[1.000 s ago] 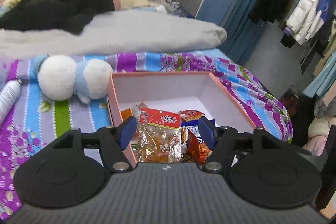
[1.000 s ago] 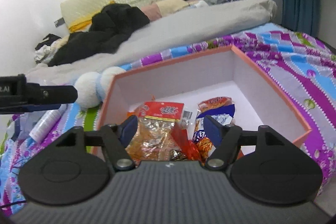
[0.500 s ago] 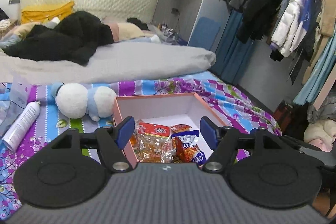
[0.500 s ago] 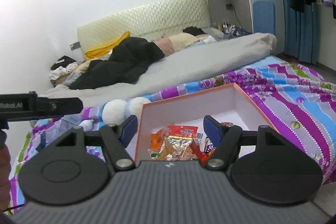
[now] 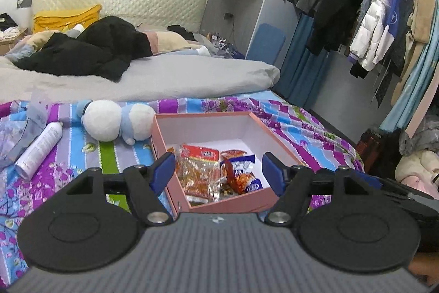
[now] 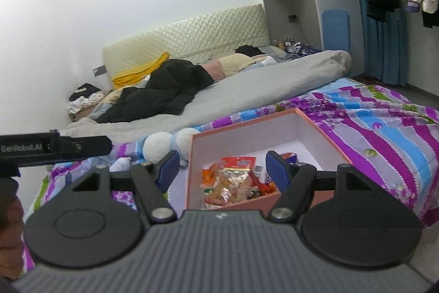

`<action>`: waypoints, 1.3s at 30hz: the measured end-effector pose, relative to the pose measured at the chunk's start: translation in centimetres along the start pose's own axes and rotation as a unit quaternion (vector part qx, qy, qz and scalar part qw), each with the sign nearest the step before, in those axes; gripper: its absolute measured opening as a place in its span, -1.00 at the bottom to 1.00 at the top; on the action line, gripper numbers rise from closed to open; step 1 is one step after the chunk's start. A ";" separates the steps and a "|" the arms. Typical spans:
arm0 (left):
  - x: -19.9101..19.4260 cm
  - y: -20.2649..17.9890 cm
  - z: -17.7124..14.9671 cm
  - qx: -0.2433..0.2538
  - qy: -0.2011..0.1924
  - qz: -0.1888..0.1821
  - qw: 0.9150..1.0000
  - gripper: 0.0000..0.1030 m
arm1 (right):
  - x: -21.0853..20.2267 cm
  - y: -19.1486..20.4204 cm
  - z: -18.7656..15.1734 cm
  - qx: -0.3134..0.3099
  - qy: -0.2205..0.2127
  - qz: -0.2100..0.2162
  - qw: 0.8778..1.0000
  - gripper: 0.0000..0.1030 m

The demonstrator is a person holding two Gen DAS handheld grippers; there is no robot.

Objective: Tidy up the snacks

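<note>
Left wrist view:
Left gripper (image 5: pixel 218 169): released, jaws wide apart, holds nothing, above the box.
Pink box (image 5: pixel 233 203): on the striped bedsheet (image 5: pixel 68 155), open top.
Snack packets (image 5: pixel 203 169): inside the box, at its near corner.
Plush toy (image 5: pixel 115 120): just beside the box.

Right wrist view:
Right gripper (image 6: pixel 221 168): released, empty.
Snack packets (image 6: pixel 233 180): in the pink box (image 6: pixel 323 133).

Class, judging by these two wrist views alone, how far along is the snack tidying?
Done: the snack packets lie together in the pink box. In hand: nothing; the left gripper and right gripper are open and empty. Left: no loose snacks show on the bedspread.
</note>
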State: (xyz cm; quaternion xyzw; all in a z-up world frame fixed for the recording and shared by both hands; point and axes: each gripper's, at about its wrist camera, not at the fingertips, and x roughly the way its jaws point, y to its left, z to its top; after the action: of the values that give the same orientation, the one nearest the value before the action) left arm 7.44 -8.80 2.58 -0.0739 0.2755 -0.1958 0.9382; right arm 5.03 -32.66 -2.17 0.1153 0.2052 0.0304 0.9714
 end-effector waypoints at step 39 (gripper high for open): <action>1.6 0.1 -1.6 0.018 0.033 0.063 0.997 1.00 | -0.7 -1.0 -3.1 0.001 0.009 -0.036 0.999 1.00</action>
State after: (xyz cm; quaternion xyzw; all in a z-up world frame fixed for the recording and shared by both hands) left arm 7.86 -9.37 0.44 -0.0330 0.3066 -0.1432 0.9404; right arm 3.14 -33.08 -4.84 0.1082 0.2182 -0.0041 0.9699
